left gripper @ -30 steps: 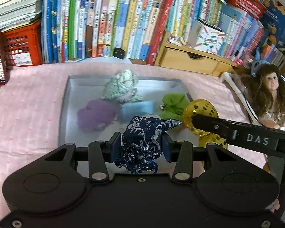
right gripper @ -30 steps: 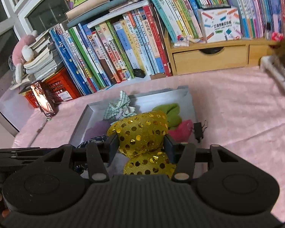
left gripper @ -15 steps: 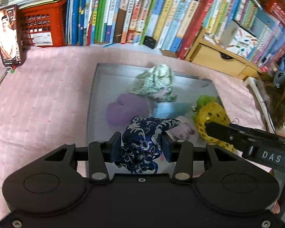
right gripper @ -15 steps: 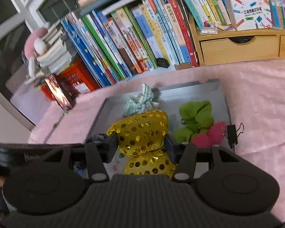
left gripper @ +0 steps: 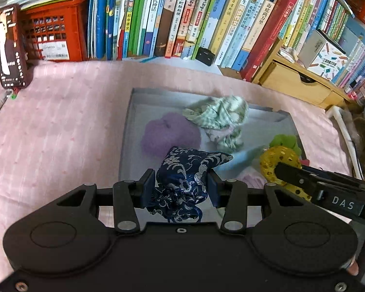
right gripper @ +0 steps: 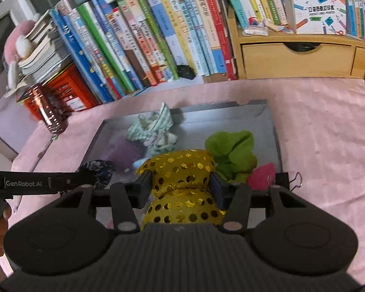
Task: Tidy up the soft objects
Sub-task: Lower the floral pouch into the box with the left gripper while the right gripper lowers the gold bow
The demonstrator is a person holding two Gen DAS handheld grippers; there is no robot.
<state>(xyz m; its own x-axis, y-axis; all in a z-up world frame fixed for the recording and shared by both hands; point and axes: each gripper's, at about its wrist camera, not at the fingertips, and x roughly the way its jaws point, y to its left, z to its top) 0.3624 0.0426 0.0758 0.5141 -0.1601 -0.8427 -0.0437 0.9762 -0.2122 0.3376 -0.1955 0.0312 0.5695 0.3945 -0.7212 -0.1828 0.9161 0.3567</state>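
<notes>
My left gripper (left gripper: pixel 181 187) is shut on a dark blue brocade pouch (left gripper: pixel 187 175) and holds it above the near end of a grey tray (left gripper: pixel 127 126). My right gripper (right gripper: pixel 180 185) is shut on a gold sequined pouch (right gripper: pixel 182 170), also over the tray's (right gripper: pixel 271 131) near edge. In the tray lie a purple soft piece (left gripper: pixel 168 133), a green-checked cloth (left gripper: pixel 219 114), a green cloth (right gripper: pixel 233 148) and a pink piece (right gripper: pixel 260 176). The gold pouch also shows in the left wrist view (left gripper: pixel 277 160).
The tray rests on a pink tablecloth (left gripper: pixel 60 126). Behind it stand a row of books (left gripper: pixel 182 17), a red crate (left gripper: pixel 53 31), a wooden drawer unit (right gripper: pixel 296 58) and a phone (left gripper: pixel 8 46). A black binder clip (right gripper: pixel 289 178) lies by the tray's right edge.
Both grippers keep their pouches. The left view has swung left and forward over the tray; the doll has left its view. The right gripper has moved closer to the tray.
</notes>
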